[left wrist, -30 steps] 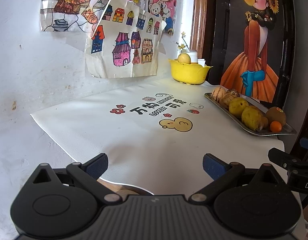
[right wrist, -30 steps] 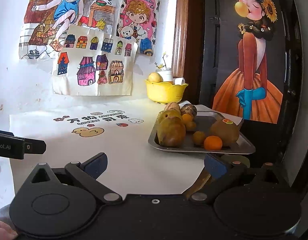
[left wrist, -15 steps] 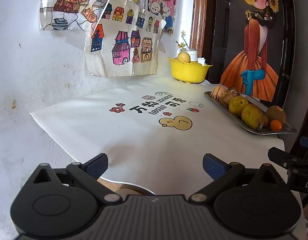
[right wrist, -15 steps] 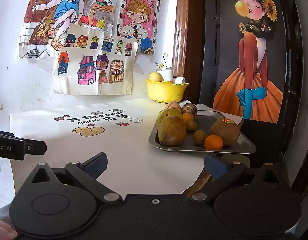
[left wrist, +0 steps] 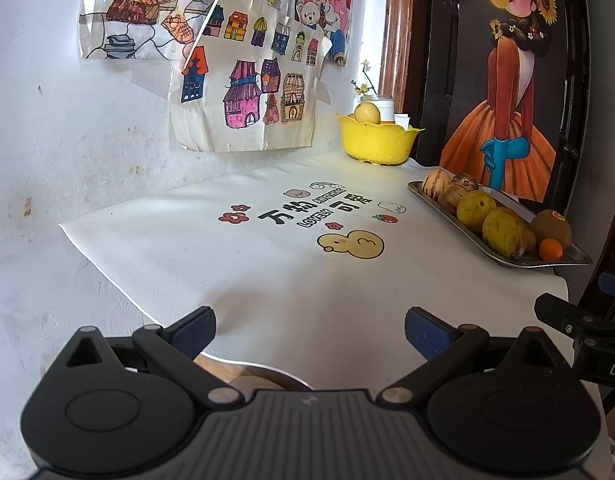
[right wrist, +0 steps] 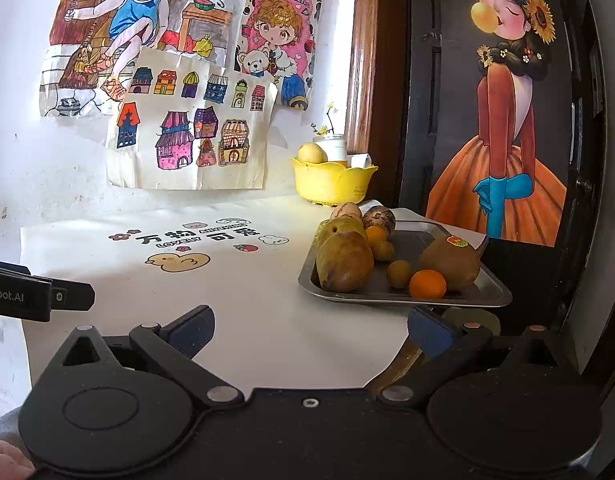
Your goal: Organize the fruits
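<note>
At the desk's right edge, a metal tray [right wrist: 483,294] holds mangoes [right wrist: 344,266], a stickered kiwi [right wrist: 449,264], a small orange [right wrist: 427,284] and other fruit. In the far corner, a yellow bowl [right wrist: 331,182] contains one pale round fruit [right wrist: 312,153]. Both the left gripper [left wrist: 309,330] and right gripper [right wrist: 307,330] hover spread wide and empty above the white mat [left wrist: 267,272].

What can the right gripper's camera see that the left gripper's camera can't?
Only the right wrist view shows the small fruits behind the big mango and the whole boy-with-fan drawing. Only the left wrist view shows the mat's left corner. Both show the metal tray, yellow bowl, and an open, empty gripper: right gripper, left gripper.
</note>
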